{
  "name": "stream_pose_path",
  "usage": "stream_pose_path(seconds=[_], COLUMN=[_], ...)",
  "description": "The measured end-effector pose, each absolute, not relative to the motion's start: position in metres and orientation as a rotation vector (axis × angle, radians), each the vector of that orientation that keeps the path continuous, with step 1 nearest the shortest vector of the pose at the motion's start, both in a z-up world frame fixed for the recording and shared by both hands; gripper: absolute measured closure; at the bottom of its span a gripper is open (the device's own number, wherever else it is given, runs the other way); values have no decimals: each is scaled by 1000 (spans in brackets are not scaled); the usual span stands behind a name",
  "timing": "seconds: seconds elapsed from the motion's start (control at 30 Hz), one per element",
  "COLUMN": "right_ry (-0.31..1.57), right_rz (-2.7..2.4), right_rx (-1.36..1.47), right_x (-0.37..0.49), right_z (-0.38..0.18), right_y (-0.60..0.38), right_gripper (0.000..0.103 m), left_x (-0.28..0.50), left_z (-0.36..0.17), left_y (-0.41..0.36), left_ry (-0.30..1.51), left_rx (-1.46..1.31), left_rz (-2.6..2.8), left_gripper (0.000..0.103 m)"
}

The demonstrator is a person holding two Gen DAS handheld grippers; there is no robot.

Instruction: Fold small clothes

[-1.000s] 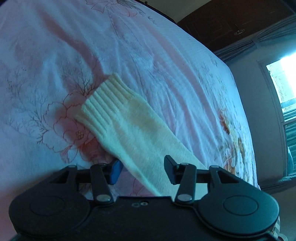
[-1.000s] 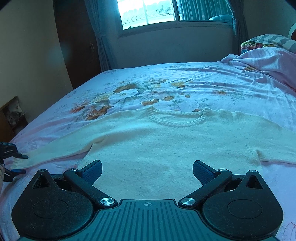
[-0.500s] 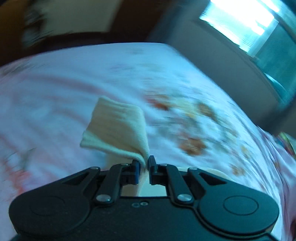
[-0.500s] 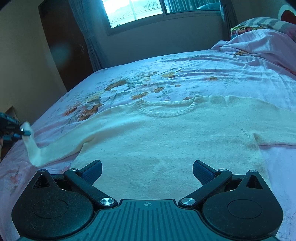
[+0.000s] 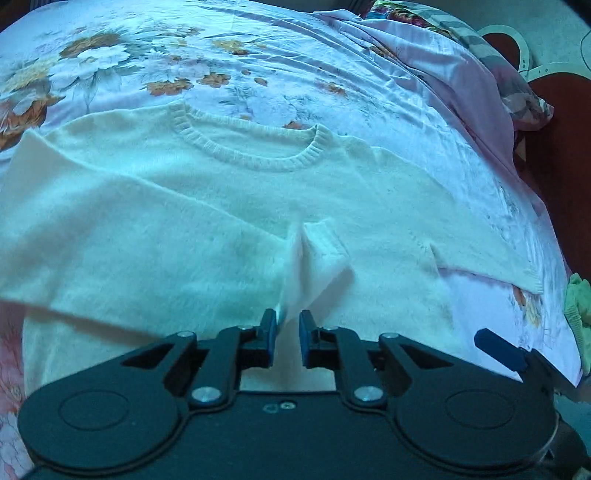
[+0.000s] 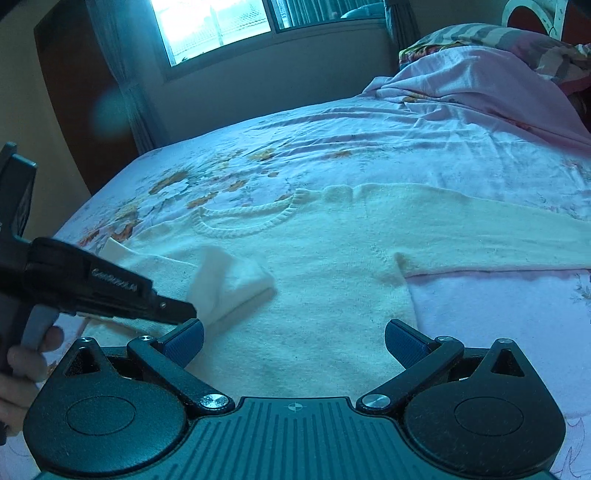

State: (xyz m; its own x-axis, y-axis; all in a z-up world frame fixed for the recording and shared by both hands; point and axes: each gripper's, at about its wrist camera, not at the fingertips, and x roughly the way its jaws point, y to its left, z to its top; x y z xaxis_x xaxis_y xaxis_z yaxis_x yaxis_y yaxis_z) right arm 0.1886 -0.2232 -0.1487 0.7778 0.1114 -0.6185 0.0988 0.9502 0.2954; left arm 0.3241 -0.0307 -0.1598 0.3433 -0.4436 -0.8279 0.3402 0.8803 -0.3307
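Note:
A cream knit sweater [image 5: 229,192] lies flat on the bed, neckline [image 5: 251,147] away from me. My left gripper [image 5: 287,332] is shut on the sweater's left sleeve cuff [image 5: 317,258] and holds it folded across the chest. In the right wrist view the left gripper [image 6: 184,308] pinches that cuff [image 6: 232,280] over the sweater [image 6: 332,295]. My right gripper [image 6: 293,339] is open and empty above the sweater's lower body. The other sleeve [image 6: 480,236] lies stretched out to the right.
The bed has a floral pink sheet [image 6: 332,147]. A bunched pink blanket and pillows [image 6: 480,74] lie at the head on the right. A window [image 6: 221,26] is in the far wall. A green cloth [image 5: 578,306] lies at the bed's right edge.
My left gripper closed on the sleeve cuff, lifted it and carried it right, over the sweater's body. The right gripper stayed open and shifted slightly.

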Motion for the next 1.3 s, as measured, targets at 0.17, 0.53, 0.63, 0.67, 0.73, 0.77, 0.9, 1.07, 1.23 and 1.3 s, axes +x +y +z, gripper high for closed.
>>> stream_pose_path(seconds=[0.17,0.53,0.63,0.67,0.73,0.77,0.9,1.07,1.23,1.3], right_ry=[714,791,849,868,882,880,833,875,849,843], right_rz=[54,110,93,76,55,48,12,26,70,69], right_rx=[336,274,299,288,269,272,346,444,553,586], right_x=[206,305,324,328,329,325,281,226,209,214], right_z=[-155,-155,-165,-168,-172,-171,-166,-178,-178,-179], right_y=[-212,-145,-141,-139,-138,-141,-172,-203,-227,-236], right_gripper=[0,53,53,53,72,90,102,101,101,101], left_x=[318,341,338,337,337,336,332,328,325,325], left_z=[-127,-140,-145,-148,-152,-153,-156,-165,-165,-164], left_y=[11,74,77,78,79,79,72,60,54,53], left_ry=[990,968,970,974,981,979,970,987,990,991], left_rx=[-87,-124,-113,-119,-128,-130,-105,-88,-72,-71], left_rz=[-400,-156,-158,-163,-161,-160,-183,-195,-184,-183], left_gripper=[81,81,81,81,81,81,81,81,81,81])
